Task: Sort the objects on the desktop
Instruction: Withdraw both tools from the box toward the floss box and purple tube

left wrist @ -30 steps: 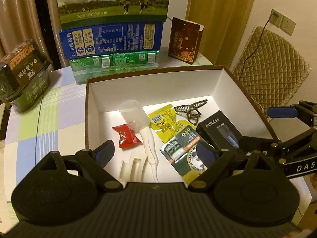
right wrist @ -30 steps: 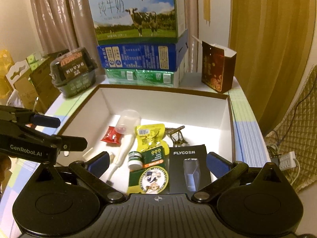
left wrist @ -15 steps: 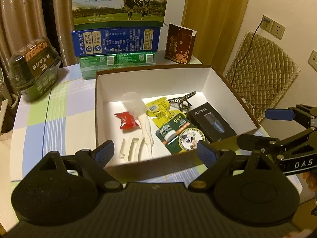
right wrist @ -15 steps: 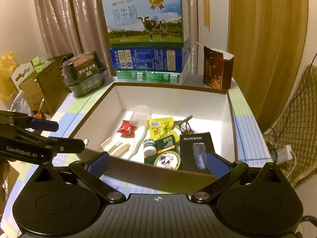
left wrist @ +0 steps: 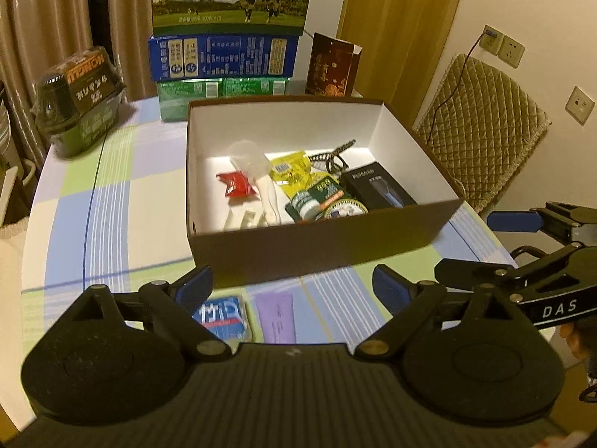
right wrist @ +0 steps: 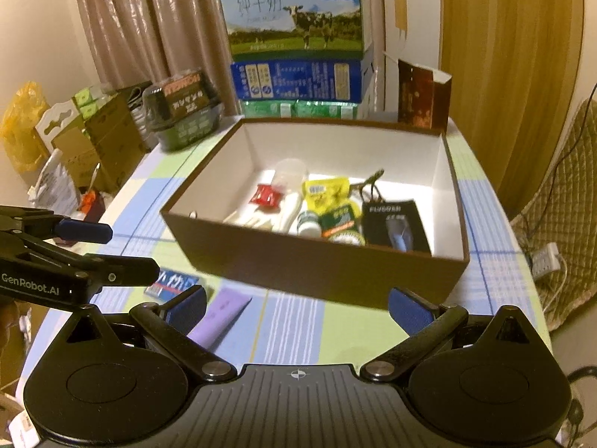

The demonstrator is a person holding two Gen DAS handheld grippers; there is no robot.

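Left-wrist view first: the left gripper has its blue-padded fingers spread wide with nothing between them, hovering over the checked tablecloth. At twelve o'clock from it stands the brown cardboard box with a white interior. Inside lie a red sachet, a clear plastic scoop, a yellow packet, a green blister card, a dark hair claw and a black FLYCO box. Two white strips lie against the box's near wall. On the cloth outside the box, just ahead of the left finger, a blue card pack lies flat, with a purple packet beside it at its three o'clock. The right gripper enters at three o'clock, fingers apart. Stacked milk cartons stand at twelve o'clock behind the box, and a dark noodle bowl pack sits at ten o'clock.

Right-wrist view: the right gripper is likewise spread open and holds nothing. The cardboard box fills twelve o'clock. The purple packet lies just inside the left finger, and the blue card pack sits at ten o'clock, partly hidden by the left gripper, which reaches in from nine o'clock with its fingers parted. A brown paper bag stands at one o'clock beyond the box.
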